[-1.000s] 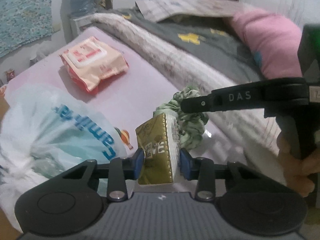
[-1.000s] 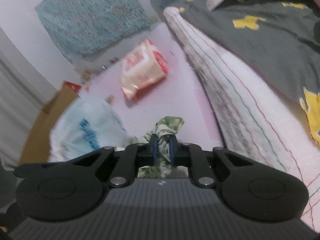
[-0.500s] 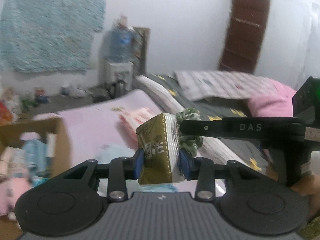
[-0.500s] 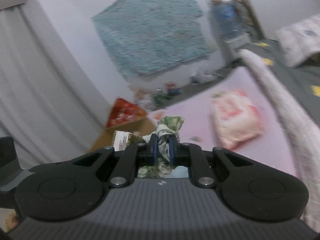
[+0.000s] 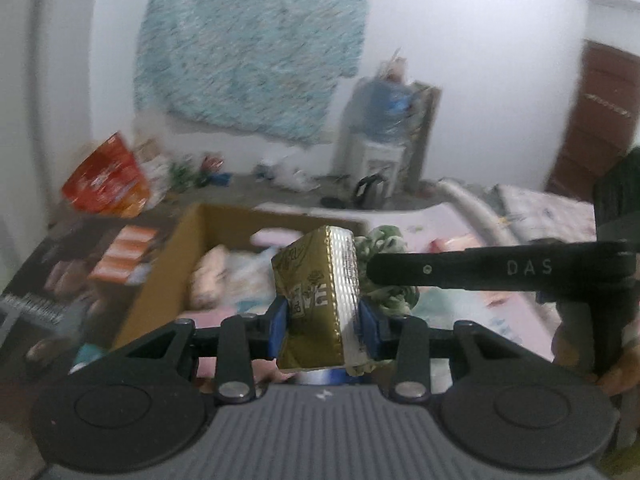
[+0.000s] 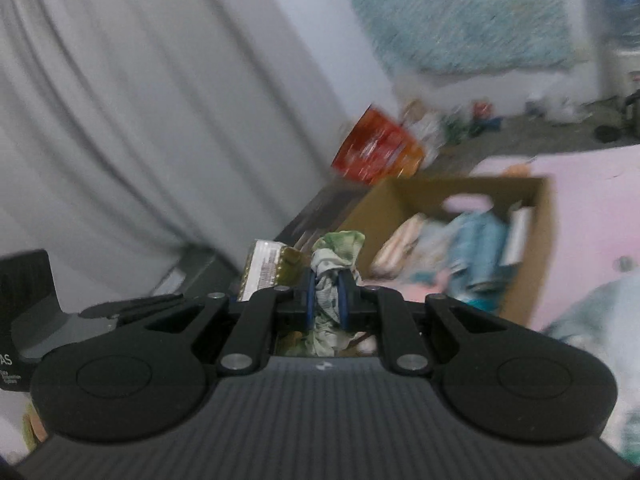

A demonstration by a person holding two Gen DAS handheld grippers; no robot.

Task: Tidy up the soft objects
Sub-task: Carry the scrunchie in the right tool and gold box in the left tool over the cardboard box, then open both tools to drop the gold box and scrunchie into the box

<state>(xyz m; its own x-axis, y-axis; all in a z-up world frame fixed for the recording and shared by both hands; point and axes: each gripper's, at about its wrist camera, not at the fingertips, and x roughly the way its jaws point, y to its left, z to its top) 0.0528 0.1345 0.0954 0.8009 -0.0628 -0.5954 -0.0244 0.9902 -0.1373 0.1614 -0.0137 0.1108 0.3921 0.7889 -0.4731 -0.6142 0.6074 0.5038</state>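
So, the left gripper [image 5: 325, 322] clamps a crinkly gold foil packet [image 5: 316, 300], boxy and upright, and the right gripper [image 6: 327, 295] pinches a soft, ruffled green scrunchie [image 6: 336, 256] just beside it. Beyond both sits an open cardboard box [image 5: 168, 276] with stiff straight edges, stuffed with soft pastel packs; behind it a fuzzy teal rug [image 5: 248, 48] hangs on the wall.

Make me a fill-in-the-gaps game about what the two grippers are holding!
1. The left gripper is shut on a gold ____.
2. The right gripper pinches a green ____.
3. Ahead sits an open cardboard ____ with soft things inside.
4. On the wall hangs a fuzzy ____ rug.

Missing words: carton; scrunchie; box; blue
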